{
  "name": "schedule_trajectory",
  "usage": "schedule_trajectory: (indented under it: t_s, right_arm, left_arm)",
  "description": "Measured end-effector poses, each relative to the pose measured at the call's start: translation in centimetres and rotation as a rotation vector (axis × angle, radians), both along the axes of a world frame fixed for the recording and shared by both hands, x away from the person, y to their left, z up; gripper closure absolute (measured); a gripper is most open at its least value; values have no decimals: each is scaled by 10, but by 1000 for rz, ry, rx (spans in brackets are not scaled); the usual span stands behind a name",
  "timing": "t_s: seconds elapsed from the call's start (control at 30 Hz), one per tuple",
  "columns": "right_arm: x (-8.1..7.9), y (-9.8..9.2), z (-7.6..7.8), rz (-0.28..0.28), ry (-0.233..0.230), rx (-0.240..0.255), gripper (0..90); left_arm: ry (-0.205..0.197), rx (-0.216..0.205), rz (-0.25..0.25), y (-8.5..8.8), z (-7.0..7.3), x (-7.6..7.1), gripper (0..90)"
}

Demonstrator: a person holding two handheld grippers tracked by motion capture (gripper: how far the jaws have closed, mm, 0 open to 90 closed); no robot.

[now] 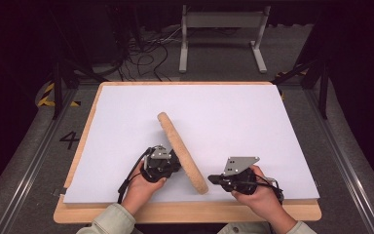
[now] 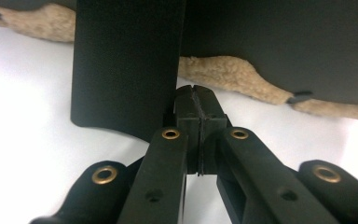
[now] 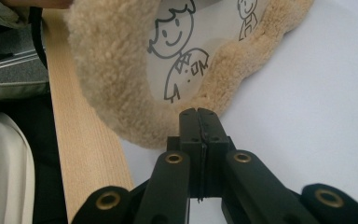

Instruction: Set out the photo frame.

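Near the table's [image 1: 126,214] front edge, both grippers, left [image 1: 175,162] and right [image 1: 213,179], jaws pressed together empty, are propping the fleece-rimmed cartoon mat [image 1: 182,152] upright (on edge); it risks toppling

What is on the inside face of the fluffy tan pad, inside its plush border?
In the right gripper view, the fluffy tan pad has a white panel with line-drawn cartoon figures inside its plush border. The border covers the panel's edges, and part of the second figure is cut off.

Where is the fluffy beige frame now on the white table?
In the high view, the fluffy beige frame stands on edge on the white table, near its front, between the left gripper and the right gripper.
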State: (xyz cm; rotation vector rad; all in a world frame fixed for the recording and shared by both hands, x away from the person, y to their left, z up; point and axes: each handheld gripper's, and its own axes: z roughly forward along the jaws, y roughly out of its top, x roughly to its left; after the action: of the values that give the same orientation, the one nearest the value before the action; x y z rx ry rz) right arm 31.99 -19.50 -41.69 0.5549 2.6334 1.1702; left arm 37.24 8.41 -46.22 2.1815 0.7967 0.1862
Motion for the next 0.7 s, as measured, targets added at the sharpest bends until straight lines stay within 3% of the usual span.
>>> schedule_trajectory:
  t_s: [0.13, 0.4, 0.5, 0.7]
  right_arm:
    - [0, 0, 0, -1, 0, 0, 900]
    - [0, 3, -2, 8, 8, -4, 900]
    - [0, 3, -3, 9, 7, -5, 900]
    - [0, 2, -2, 3, 6, -2, 897]
  left_arm:
    - [-24, 10, 25, 8, -1, 8, 900]
    - [20, -70, 90, 35, -4, 30, 900]
    - [11, -41, 95, 38, -2, 32, 899]
    - [23, -95, 98, 49, 3, 29, 876]
